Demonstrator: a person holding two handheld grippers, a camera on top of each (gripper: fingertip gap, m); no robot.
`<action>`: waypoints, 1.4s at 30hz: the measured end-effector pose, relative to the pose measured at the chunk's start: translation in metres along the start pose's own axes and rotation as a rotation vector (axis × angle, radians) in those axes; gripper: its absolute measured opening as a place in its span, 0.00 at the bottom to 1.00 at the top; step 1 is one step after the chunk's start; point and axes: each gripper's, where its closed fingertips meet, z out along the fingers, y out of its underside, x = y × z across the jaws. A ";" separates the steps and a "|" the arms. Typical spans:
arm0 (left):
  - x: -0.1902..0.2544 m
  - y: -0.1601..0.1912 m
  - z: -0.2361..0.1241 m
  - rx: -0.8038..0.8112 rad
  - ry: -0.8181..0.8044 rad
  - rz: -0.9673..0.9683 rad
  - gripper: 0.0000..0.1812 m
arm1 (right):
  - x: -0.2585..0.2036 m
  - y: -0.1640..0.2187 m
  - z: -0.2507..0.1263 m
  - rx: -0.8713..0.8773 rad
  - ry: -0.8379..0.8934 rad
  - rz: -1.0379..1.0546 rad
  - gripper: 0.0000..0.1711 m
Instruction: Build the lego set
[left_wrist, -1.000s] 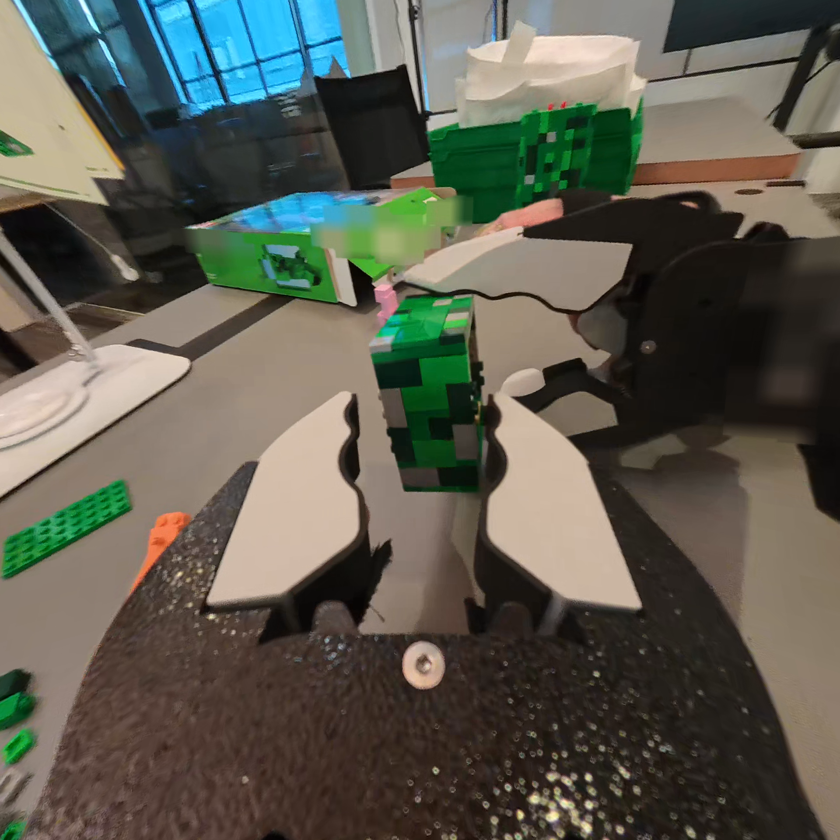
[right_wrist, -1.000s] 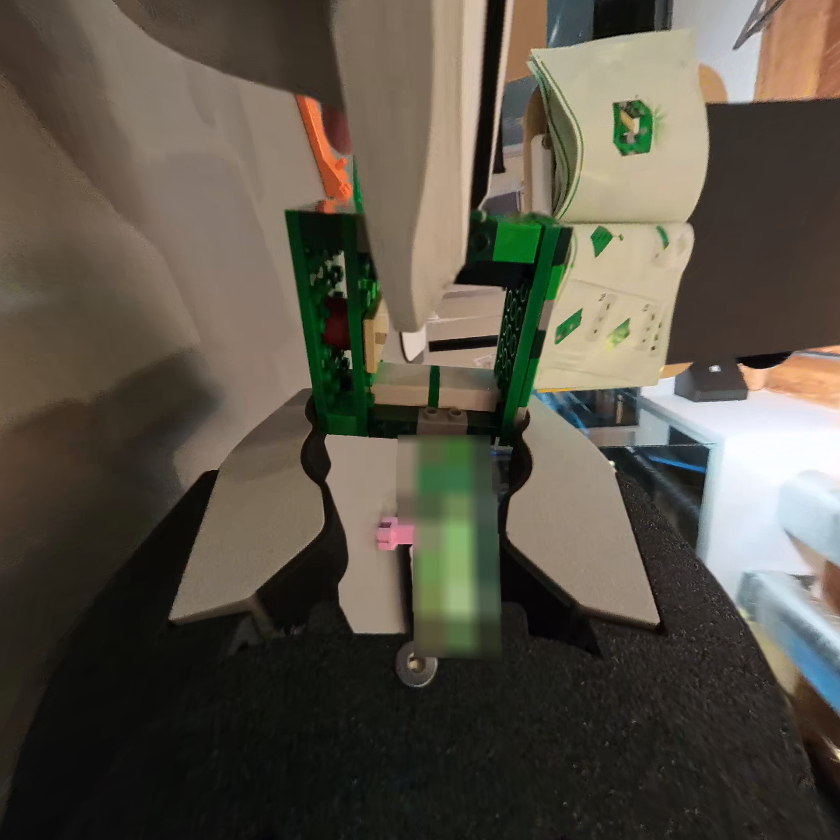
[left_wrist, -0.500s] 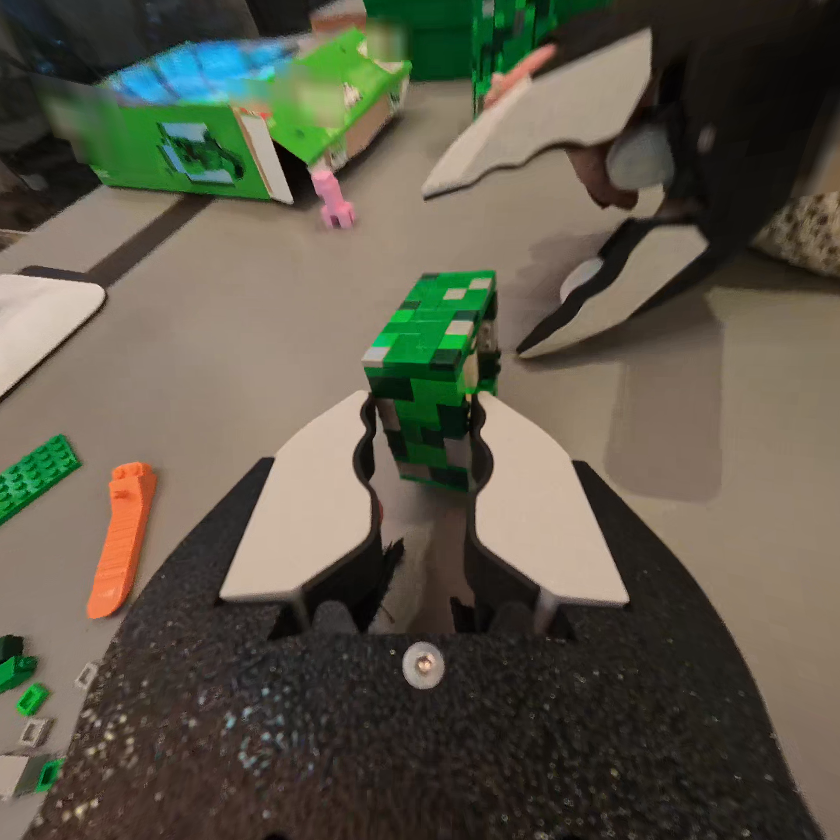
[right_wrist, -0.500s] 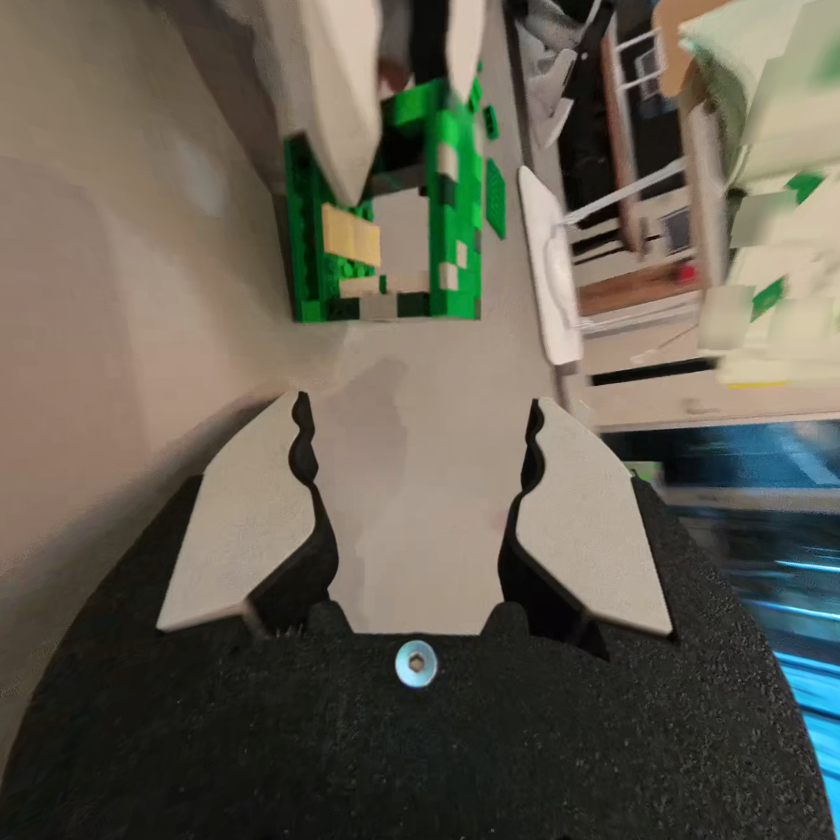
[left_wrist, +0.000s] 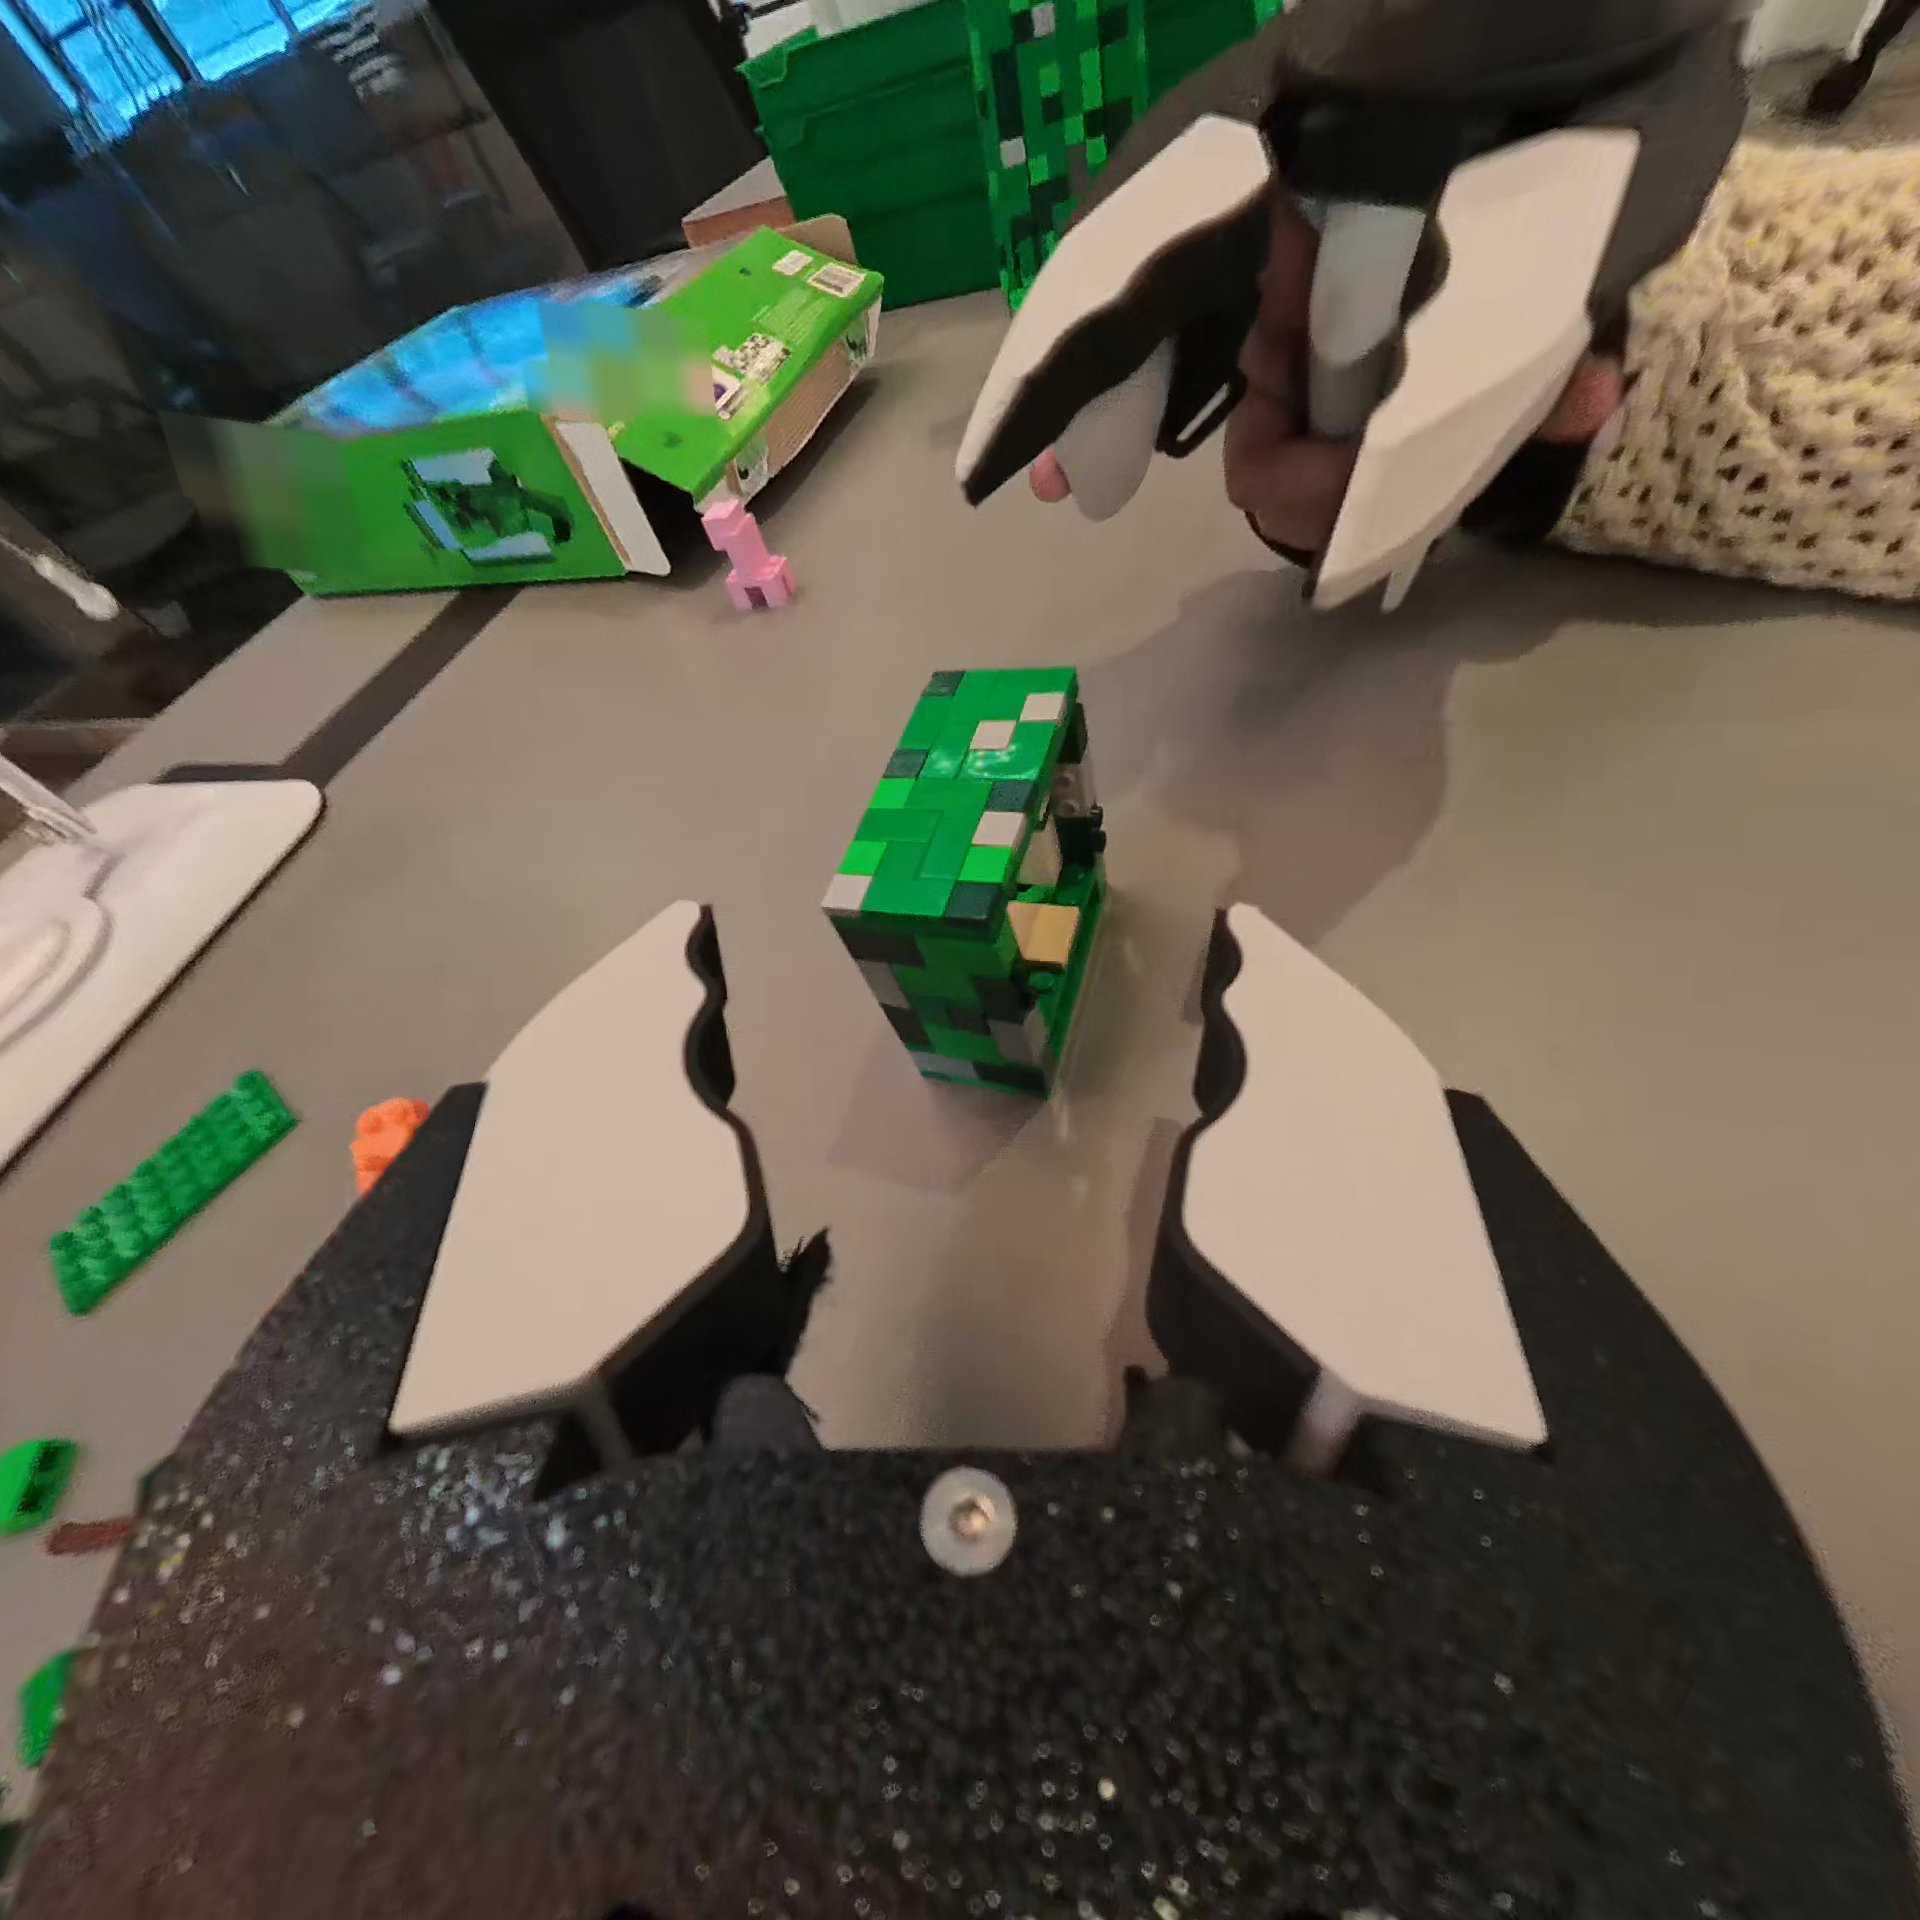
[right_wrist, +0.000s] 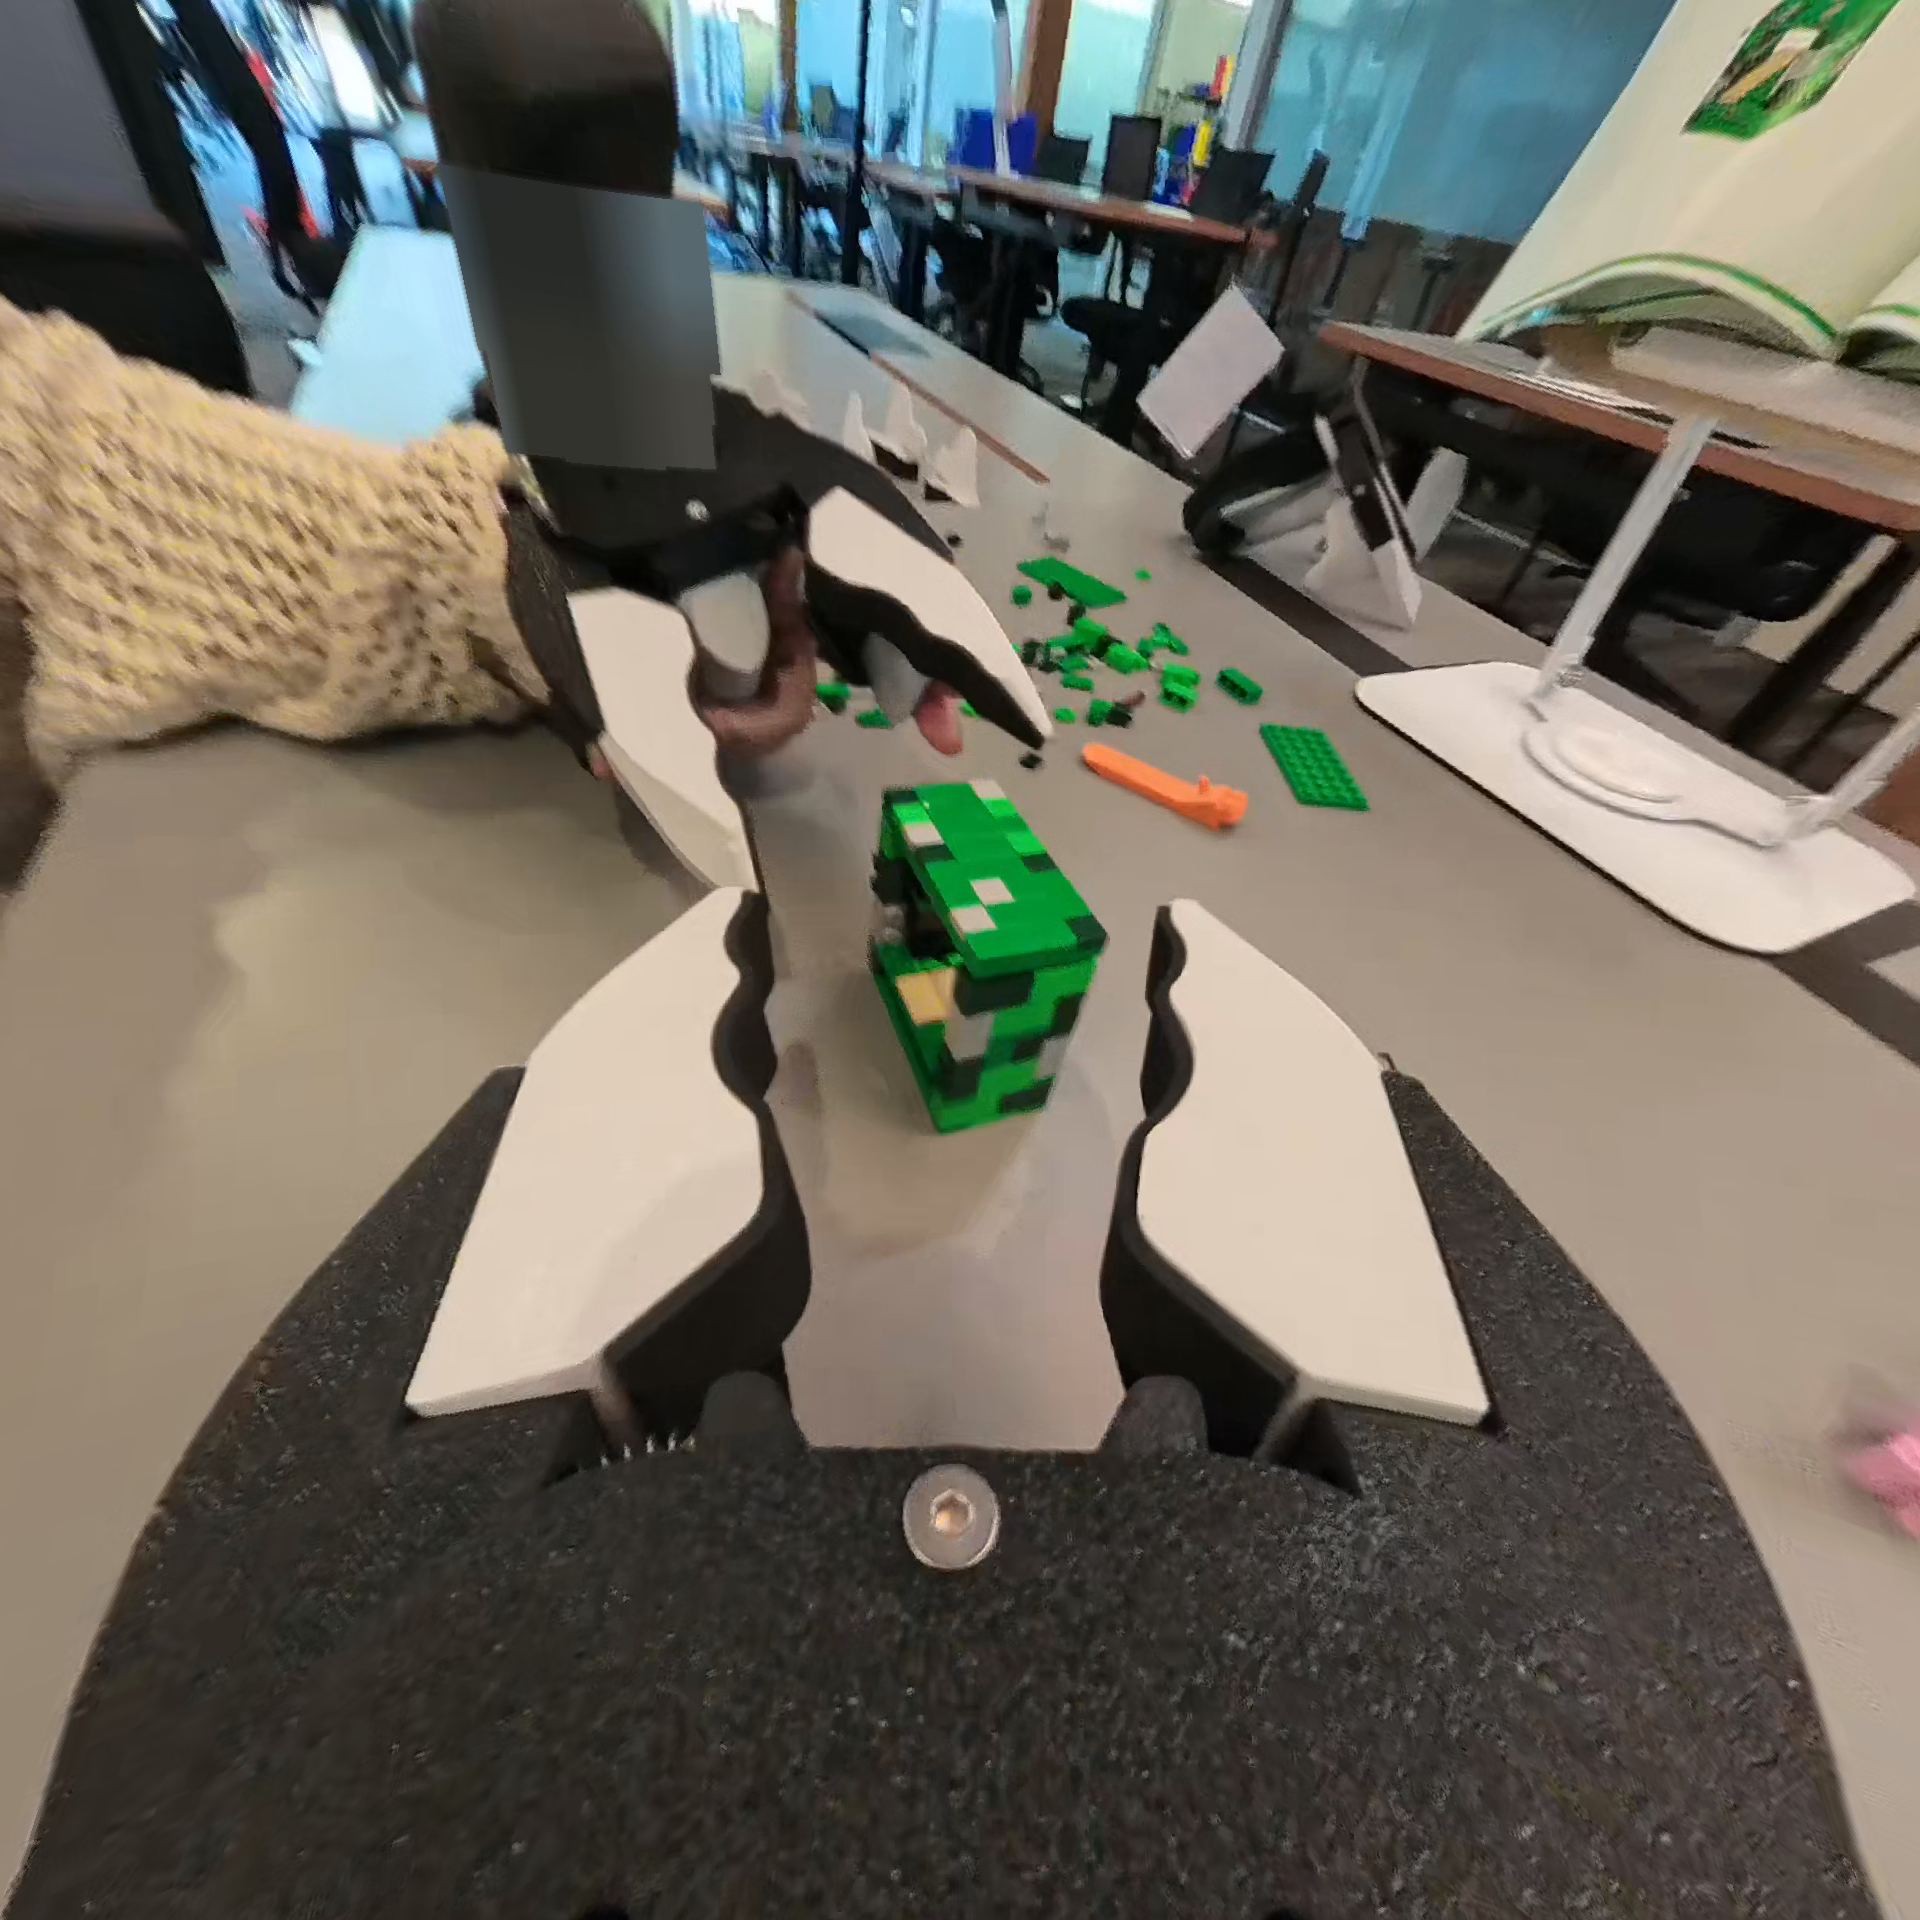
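The green pixel-pattern lego build (left_wrist: 961, 831) stands upright on the grey table (left_wrist: 1558, 935), free of both grippers. It has an open side that shows tan and grey parts. My left gripper (left_wrist: 961, 925) is open and empty, its fingers on either side of the build and a little short of it. My right gripper (right_wrist: 956, 909) is open and empty, facing the build (right_wrist: 987, 966) from the opposite side. In the left wrist view the right gripper (left_wrist: 1153, 540) hangs above and behind the build. In the right wrist view the left gripper (right_wrist: 883, 800) is behind the build.
A green set box (left_wrist: 499, 457) lies open at the back left with a pink figure (left_wrist: 753, 556) beside it. A green plate (right_wrist: 1314, 764), an orange brick separator (right_wrist: 1164, 784) and several loose green pieces (right_wrist: 1122, 655) lie near a white stand base (right_wrist: 1621, 790). A green crate (left_wrist: 883, 135) stands at the back. The tips of one gripper are about 7 centimeters away from the tips of the other.
My left gripper opened, let go of the build and drew back. My right gripper pulled away from the build and turned level. The build now stands alone on the table.
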 end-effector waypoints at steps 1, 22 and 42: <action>0.001 -0.003 -0.001 0.007 0.003 0.035 0.48 | -0.003 -0.004 0.000 0.026 -0.017 0.024 0.39; 0.000 0.029 0.033 -0.230 0.148 0.095 0.40 | 0.011 -0.023 0.021 0.009 0.153 0.060 0.00; 0.005 0.037 0.040 -0.244 0.246 0.115 0.26 | 0.006 0.015 0.033 -0.063 -0.289 0.130 0.00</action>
